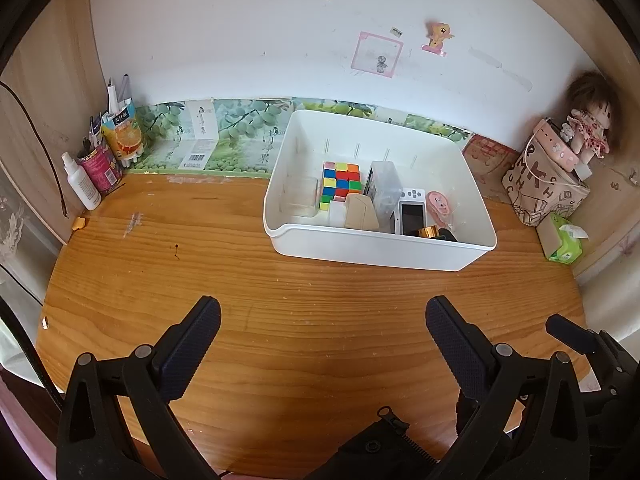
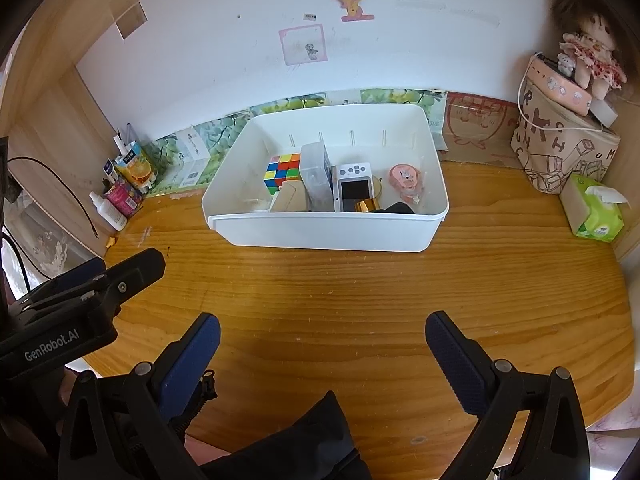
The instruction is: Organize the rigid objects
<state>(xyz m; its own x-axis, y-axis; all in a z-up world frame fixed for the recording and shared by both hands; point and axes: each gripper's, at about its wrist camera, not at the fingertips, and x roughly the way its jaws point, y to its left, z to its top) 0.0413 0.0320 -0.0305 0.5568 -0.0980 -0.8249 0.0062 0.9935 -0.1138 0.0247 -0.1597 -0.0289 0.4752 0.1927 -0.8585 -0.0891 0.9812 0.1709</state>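
A white plastic bin [image 1: 376, 246] [image 2: 324, 234] stands on the wooden desk near the back wall. Inside it lie a multicoloured puzzle cube [image 1: 341, 184] [image 2: 282, 171], a clear plastic box [image 1: 386, 190] [image 2: 316, 176], a white handheld game console [image 1: 412, 212] [image 2: 354, 186], a beige wooden block [image 1: 360, 212] [image 2: 290, 200], a pink round tape dispenser [image 1: 440, 206] [image 2: 405, 178] and a gold-capped item [image 1: 427, 232] [image 2: 364, 206]. My left gripper [image 1: 323, 330] [image 2: 98, 276] hangs open over the bare desk in front of the bin. My right gripper [image 2: 322, 346] is open too, holding nothing; its side [image 1: 576, 336] shows at the left view's right edge.
Pen cups, a carton and a white spray bottle [image 1: 82, 182] crowd the back left corner. A patterned bag [image 2: 560, 152] with a doll on top and a green tissue pack [image 2: 596, 216] sit at the right. A dark jacket [image 2: 304, 444] lies below the grippers.
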